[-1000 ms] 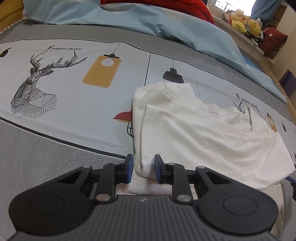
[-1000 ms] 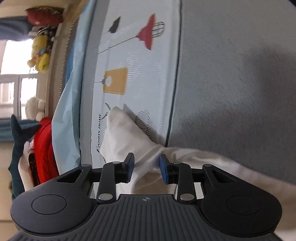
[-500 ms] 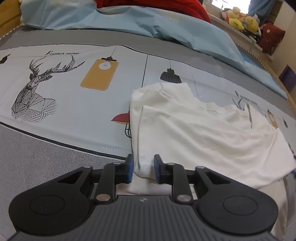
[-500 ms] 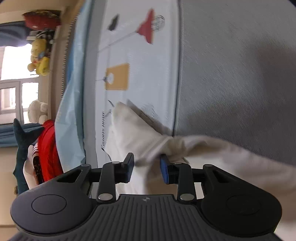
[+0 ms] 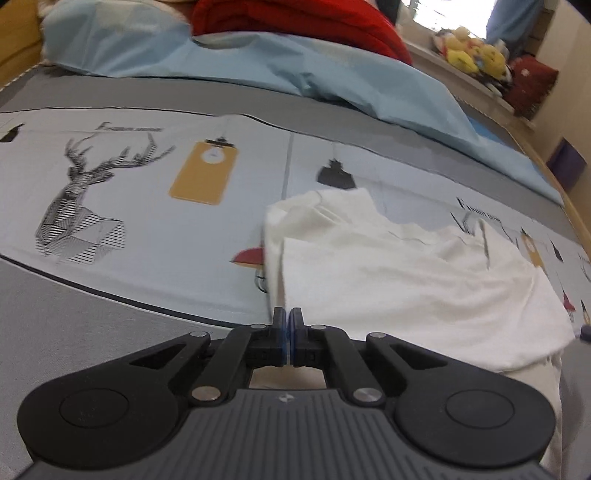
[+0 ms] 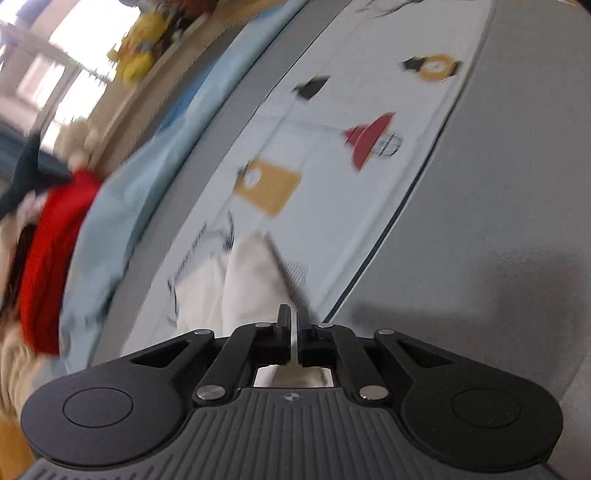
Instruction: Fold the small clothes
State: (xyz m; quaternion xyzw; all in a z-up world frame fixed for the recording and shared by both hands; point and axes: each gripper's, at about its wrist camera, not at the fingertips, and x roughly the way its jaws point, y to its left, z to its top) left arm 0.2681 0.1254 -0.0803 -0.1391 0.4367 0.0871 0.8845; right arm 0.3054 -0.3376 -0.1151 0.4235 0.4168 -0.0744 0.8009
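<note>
A small white garment (image 5: pixel 406 273) lies partly folded on the printed bed sheet (image 5: pixel 147 206). My left gripper (image 5: pixel 287 321) is shut on the garment's near left edge, and the cloth runs up from between the pads. In the right wrist view the same white garment (image 6: pixel 251 284) shows blurred. My right gripper (image 6: pixel 293 321) is shut on a thin edge of it, pulled taut between the pads, above the grey part of the sheet (image 6: pixel 498 258).
A light blue quilt (image 5: pixel 295 74) and a red blanket (image 5: pixel 295 18) lie along the far side of the bed. Plush toys (image 5: pixel 472 55) sit on a sill at the back right. The wooden bed frame (image 5: pixel 576 214) runs along the right.
Both grippers have closed on the garment's edges. The right gripper has swung round fast, and its view is blurred. The left gripper has lifted slightly with the cloth.
</note>
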